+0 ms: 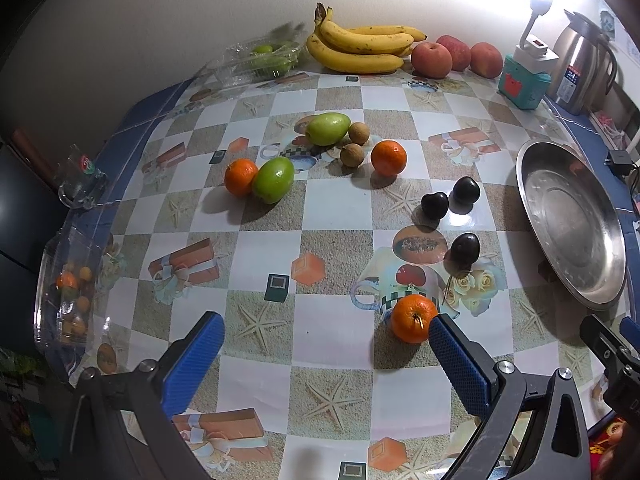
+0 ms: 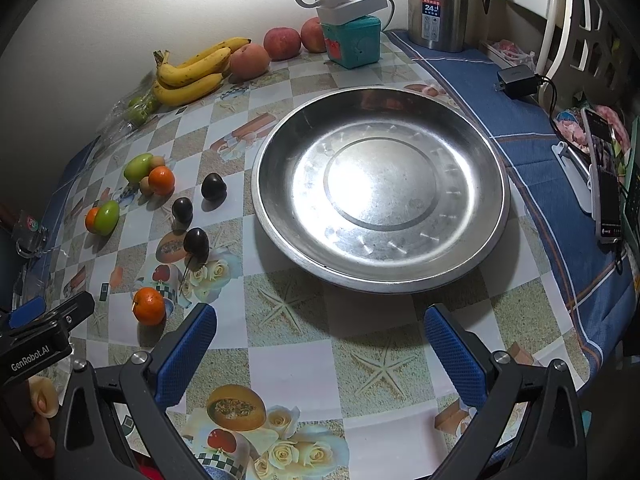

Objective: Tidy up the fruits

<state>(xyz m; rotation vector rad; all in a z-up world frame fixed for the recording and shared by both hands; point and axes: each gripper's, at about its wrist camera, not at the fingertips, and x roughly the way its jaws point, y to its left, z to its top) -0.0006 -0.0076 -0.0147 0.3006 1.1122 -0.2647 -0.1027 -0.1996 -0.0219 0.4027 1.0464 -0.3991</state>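
Note:
Loose fruit lies on the checkered tablecloth. In the left wrist view: a near orange (image 1: 413, 318) just beside my left gripper's right fingertip, two more oranges (image 1: 388, 157) (image 1: 240, 176), two green fruits (image 1: 328, 128) (image 1: 273, 179), two brown longans (image 1: 352, 155), and three dark plums (image 1: 465, 248) (image 1: 435, 205) (image 1: 465, 191). My left gripper (image 1: 324, 334) is open and empty. An empty steel plate (image 2: 280, 168) sits ahead of my right gripper (image 2: 320, 326), which is open and empty. The near orange (image 2: 149, 305) shows left of it.
Bananas (image 1: 360, 46), apples (image 1: 432, 59) and a clear box of green fruit (image 1: 264, 60) line the back wall. A teal box with a power strip (image 2: 354, 40), a steel thermos (image 2: 438, 4), a charger (image 2: 516, 82) and a phone (image 2: 606, 184) stand right. A clear fruit box (image 1: 68, 300) sits left.

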